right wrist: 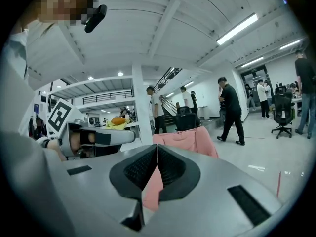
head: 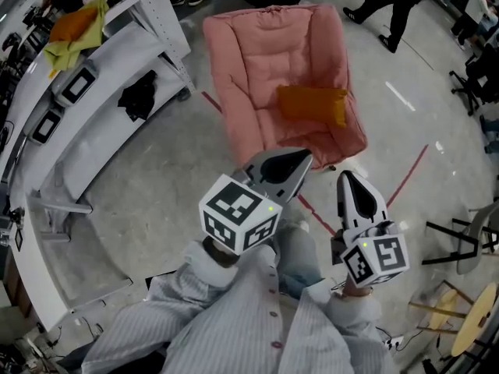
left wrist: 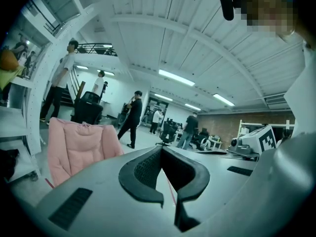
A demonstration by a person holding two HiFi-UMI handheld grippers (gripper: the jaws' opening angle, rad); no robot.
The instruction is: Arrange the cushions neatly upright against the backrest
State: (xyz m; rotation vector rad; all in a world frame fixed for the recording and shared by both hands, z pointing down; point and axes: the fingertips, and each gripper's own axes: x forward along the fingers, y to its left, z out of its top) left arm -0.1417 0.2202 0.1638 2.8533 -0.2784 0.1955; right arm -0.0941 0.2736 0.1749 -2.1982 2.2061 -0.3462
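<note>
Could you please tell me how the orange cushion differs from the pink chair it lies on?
The orange cushion is plain and smooth; the pink chair is quilted with stitched seams. The cushion is much smaller, covering only part of the chair's seat. Both look soft and padded.

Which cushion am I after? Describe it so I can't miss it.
Find the pink padded chair on the concrete floor. The orange cushion lies on its seat, at the right in the head view. Nothing else on the chair is orange; the other orange bundle sits on the white shelf unit.
</note>
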